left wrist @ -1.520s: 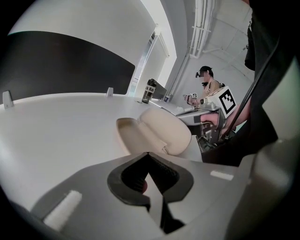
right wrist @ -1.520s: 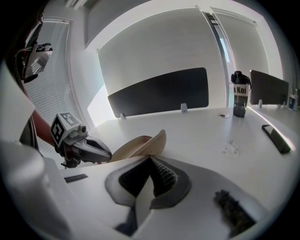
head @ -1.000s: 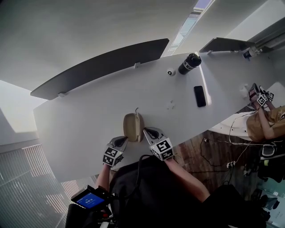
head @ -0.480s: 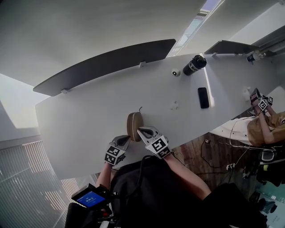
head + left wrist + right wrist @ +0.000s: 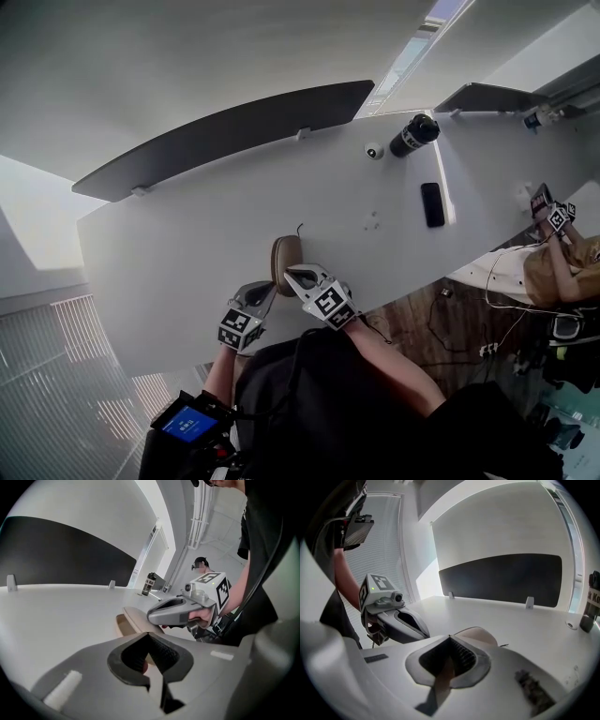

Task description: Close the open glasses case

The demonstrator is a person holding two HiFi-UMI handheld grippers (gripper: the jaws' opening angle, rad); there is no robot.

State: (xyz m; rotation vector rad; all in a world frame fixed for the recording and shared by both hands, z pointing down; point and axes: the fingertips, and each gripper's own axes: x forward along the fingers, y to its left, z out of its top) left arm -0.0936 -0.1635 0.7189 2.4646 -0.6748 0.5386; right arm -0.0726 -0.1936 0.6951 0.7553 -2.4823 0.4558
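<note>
The white tabletop (image 5: 169, 253) carries the tan case (image 5: 285, 255) near its front edge, within easy reach. The right claw (image 5: 294, 275), jaws together and holding nothing, bears on the part-lowered lid, seemingly to press it down. The left claw (image 5: 264, 291), likewise closed and empty, waits just beside the case, probably to brace it

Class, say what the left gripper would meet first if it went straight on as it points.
Most likely the glasses case, which lies just beyond the tips of the left gripper; the gap between them is hard to judge.
</note>
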